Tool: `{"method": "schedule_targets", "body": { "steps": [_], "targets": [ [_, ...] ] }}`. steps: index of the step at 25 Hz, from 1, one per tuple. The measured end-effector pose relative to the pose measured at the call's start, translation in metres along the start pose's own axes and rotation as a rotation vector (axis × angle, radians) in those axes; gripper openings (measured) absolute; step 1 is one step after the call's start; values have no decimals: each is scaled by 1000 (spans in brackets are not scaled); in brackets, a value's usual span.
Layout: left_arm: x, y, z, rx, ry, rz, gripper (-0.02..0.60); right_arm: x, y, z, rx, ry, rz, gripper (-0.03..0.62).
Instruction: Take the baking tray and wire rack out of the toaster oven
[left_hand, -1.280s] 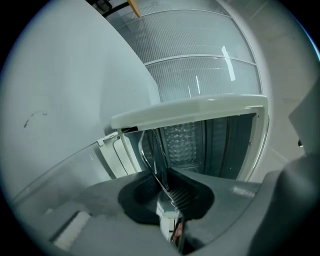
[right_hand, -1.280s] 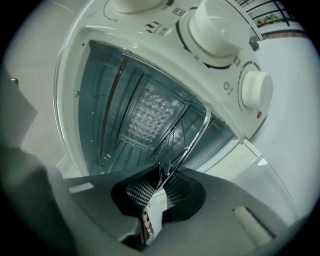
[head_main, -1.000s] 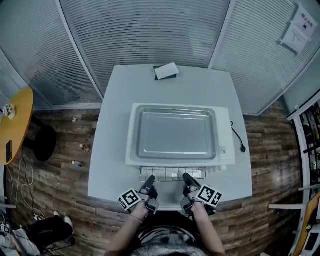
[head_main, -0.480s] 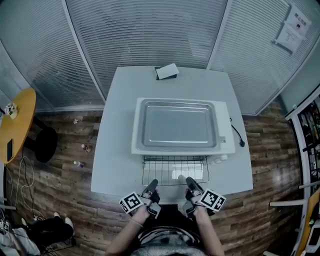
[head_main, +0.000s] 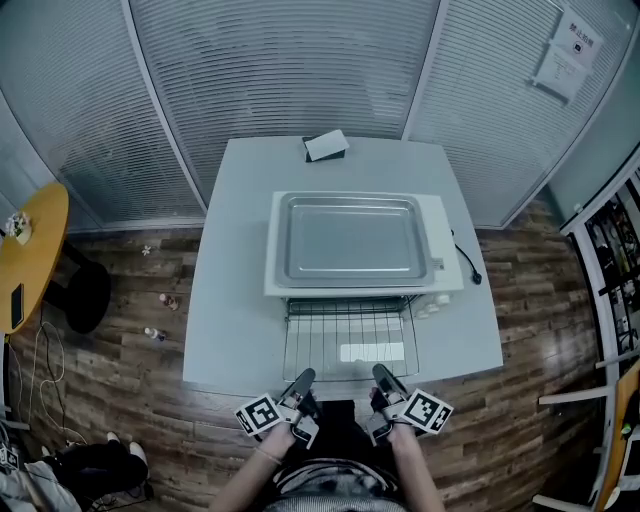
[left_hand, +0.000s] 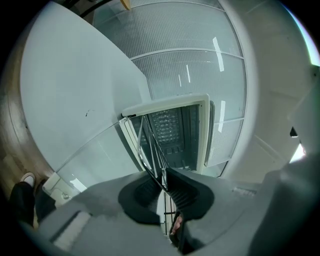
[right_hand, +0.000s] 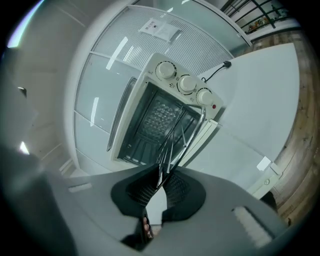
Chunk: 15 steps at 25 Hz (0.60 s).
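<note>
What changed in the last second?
The left gripper and right gripper drew back toward the person and pulled the rack much further out of the oven. Most of it now shows in front of the opening. Unchanged: both grippers stay shut on the rack's front edge, and the tray still lies on top of the oven.

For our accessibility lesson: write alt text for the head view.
The left gripper and right gripper clamp the front edge of a wire rack sticking out of a toaster oven; a baking tray lies atop the oven.
</note>
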<state>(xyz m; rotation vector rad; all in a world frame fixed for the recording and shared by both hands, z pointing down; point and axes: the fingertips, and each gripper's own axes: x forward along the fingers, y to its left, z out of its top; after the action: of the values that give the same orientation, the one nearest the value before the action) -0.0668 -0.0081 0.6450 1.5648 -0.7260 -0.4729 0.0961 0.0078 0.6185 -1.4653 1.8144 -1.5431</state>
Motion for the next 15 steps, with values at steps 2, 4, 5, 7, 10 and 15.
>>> {"method": "schedule_targets", "body": {
  "steps": [2, 4, 5, 7, 10, 15],
  "targets": [
    [-7, -7, -5, 6, 15, -15, 26, -10, 0, -7, 34, -13, 0, 18],
    [-16, -10, -11, -7, 26, -6, 26, -19, 3, -12, 35, -24, 11, 17],
    [-20, -11, -14, -23, 29, -3, 26, -22, 5, -14, 45, -29, 16, 17],
    [-25, -18, -14, 43, 43, -34, 29, -26, 12, -18, 54, -38, 48, 15],
    [-33, -26, -13, 156, 65, -73, 32, -32, 27, -19, 1, -50, 114, 17],
    [-50, -46, -17, 228, 76, -151, 41, -48, 54, -20, -92, -71, 184, 17]
  ]
}}
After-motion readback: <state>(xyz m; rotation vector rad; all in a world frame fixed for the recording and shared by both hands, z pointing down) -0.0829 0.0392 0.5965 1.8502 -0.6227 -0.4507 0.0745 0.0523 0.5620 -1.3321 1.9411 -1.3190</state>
